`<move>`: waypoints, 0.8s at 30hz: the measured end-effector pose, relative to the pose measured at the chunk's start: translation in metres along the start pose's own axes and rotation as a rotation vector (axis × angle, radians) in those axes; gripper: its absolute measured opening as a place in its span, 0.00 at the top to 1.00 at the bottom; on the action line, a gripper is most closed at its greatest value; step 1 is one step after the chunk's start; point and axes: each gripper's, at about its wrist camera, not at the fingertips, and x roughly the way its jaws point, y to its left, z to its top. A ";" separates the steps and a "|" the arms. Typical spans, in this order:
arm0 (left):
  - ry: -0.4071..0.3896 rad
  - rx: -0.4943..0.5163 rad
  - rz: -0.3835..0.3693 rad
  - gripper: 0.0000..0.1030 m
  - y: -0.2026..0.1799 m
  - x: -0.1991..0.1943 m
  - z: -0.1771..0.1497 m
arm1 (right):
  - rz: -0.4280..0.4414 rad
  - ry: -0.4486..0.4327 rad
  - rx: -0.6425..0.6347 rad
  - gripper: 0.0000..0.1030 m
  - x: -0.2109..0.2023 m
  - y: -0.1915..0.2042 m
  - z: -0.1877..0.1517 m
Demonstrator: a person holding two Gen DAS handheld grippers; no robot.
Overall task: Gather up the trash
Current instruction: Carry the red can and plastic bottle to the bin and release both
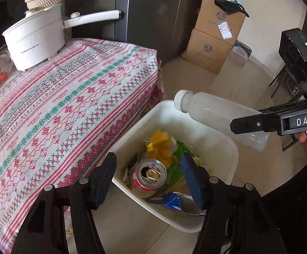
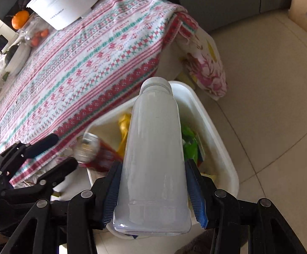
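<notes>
A white trash bin [image 1: 219, 141] stands on the floor beside the table; it also shows in the right wrist view [image 2: 214, 131]. Inside lie a red drink can [image 1: 149, 177], yellow and green wrappers [image 1: 164, 148] and a blue packet [image 1: 172, 201]. My left gripper [image 1: 150, 176] is open and empty just above the bin, over the can. My right gripper [image 2: 153, 186] is shut on a cloudy plastic bottle [image 2: 153, 158] and holds it over the bin, cap pointing to the table; the bottle also shows in the left wrist view [image 1: 212, 112]. The can is blurred in the right wrist view [image 2: 90, 148].
The table with a patterned cloth [image 1: 64, 105] holds a white electric pot [image 1: 35, 38] and oranges [image 2: 20, 19]. Cardboard boxes [image 1: 214, 40] stand on the tiled floor by a dark fridge [image 1: 153, 10]. A floral cloth [image 2: 206, 63] hangs at the table corner.
</notes>
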 end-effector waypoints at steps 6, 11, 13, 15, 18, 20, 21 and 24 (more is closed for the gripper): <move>-0.009 -0.040 0.046 0.26 0.013 -0.019 -0.003 | -0.012 0.019 -0.006 0.49 0.006 0.001 -0.001; -0.015 -0.044 0.099 0.23 0.018 -0.032 -0.010 | -0.020 0.031 -0.002 0.49 0.014 0.004 0.001; -0.017 -0.053 0.112 0.22 0.021 -0.038 -0.014 | -0.023 0.034 0.001 0.49 0.017 0.004 0.001; -0.017 -0.065 0.126 0.20 0.023 -0.044 -0.017 | -0.031 0.031 0.005 0.48 0.019 0.004 0.003; -0.022 -0.085 0.146 0.17 0.026 -0.053 -0.021 | -0.033 0.005 0.009 0.30 0.014 0.006 0.005; -0.030 -0.097 0.159 0.16 0.028 -0.060 -0.023 | -0.032 -0.025 0.004 0.27 0.007 0.009 0.005; -0.036 -0.101 0.169 0.15 0.028 -0.064 -0.025 | -0.036 -0.039 -0.004 0.27 0.003 0.012 0.004; -0.060 -0.114 0.203 0.13 0.030 -0.077 -0.029 | -0.075 -0.076 -0.027 0.26 -0.005 0.019 0.001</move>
